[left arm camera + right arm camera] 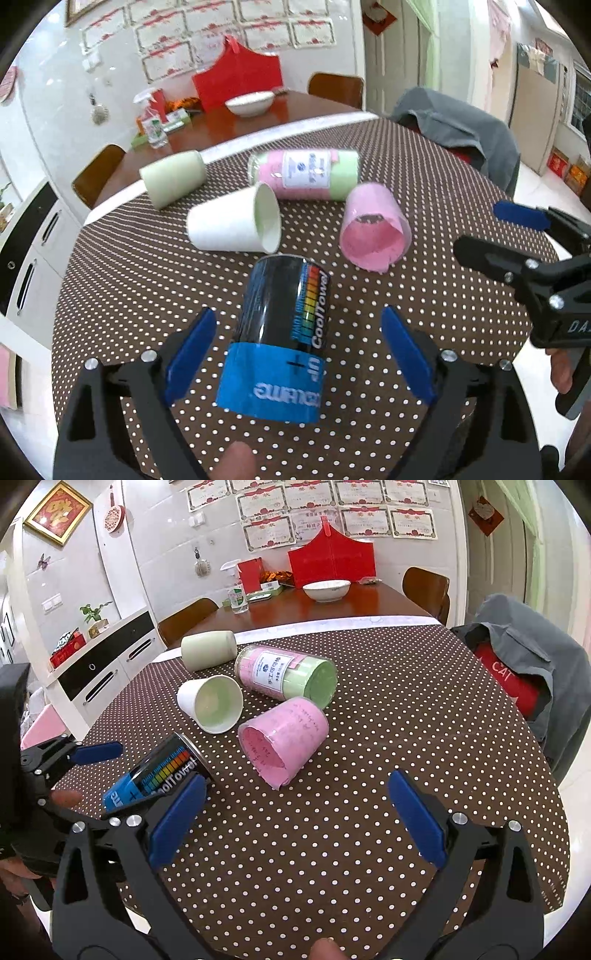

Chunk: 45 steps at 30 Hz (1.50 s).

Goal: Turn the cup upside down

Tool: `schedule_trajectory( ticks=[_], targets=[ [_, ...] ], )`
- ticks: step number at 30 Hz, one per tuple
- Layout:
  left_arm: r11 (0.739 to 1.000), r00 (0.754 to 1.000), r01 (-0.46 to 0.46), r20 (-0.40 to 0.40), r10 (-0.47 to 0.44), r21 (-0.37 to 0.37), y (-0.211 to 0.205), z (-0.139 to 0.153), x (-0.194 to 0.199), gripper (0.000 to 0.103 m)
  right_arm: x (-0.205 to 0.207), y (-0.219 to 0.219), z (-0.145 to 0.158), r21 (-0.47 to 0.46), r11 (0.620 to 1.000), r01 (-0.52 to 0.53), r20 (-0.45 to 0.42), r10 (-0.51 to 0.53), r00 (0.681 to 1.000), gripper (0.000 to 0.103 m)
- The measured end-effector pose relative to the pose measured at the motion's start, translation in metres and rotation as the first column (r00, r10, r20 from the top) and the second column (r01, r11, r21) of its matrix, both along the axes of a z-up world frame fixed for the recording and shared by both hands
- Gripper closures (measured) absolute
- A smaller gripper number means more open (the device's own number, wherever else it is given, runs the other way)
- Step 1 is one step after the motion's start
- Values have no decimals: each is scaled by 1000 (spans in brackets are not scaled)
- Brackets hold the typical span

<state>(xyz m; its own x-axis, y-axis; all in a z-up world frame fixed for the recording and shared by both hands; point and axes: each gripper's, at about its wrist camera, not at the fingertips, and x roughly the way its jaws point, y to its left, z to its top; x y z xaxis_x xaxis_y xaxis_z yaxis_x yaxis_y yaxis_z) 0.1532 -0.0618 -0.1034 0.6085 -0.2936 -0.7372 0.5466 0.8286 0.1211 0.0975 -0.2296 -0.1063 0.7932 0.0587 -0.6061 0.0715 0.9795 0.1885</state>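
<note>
Several cups lie on their sides on the dotted tablecloth [443,258]. A black and blue "CoolTowel" can [280,339] lies between the open fingers of my left gripper [299,354], which do not touch it; it also shows in the right wrist view [162,771]. Beyond it lie a white cup [232,225] [210,703], a pink cup [373,229] [284,734], a pale green cup [173,179] [208,650] and a pink-green labelled canister [306,173] [284,675]. My right gripper [295,819] is open and empty, nearest the pink cup; it shows at the right in the left wrist view [491,236].
A wooden dining table [332,609] behind holds a white bowl [327,589], a red bag [332,563] and a spray bottle [236,590]. A chair with a grey jacket [524,664] stands at the right. A white cabinet [103,672] stands at the left.
</note>
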Motion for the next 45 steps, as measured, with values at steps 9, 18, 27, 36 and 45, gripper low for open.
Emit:
schedule_trajectory(
  ticks=[9, 18, 27, 36, 45],
  targets=[
    [993, 987, -109, 110, 114, -44, 23, 20, -17, 8, -6, 14, 14, -24, 1000, -5, 42, 6, 999, 6],
    [985, 973, -150, 166, 163, -91, 46, 34, -36, 8, -9, 31, 27, -42, 999, -26, 68, 29, 997, 6],
    [971, 954, -190, 208, 218, -143, 69, 48, -51, 8, -8, 44, 36, -55, 998, -44, 85, 48, 995, 6],
    [944, 921, -240, 253, 295, -228, 90, 59, -64, 8, -8, 55, 45, -66, 996, -61, 108, 68, 992, 6],
    [913, 893, -274, 271, 358, -303, 111, 64, -72, 8, -8, 69, 54, -78, 994, -81, 120, 90, 989, 6]
  ],
)
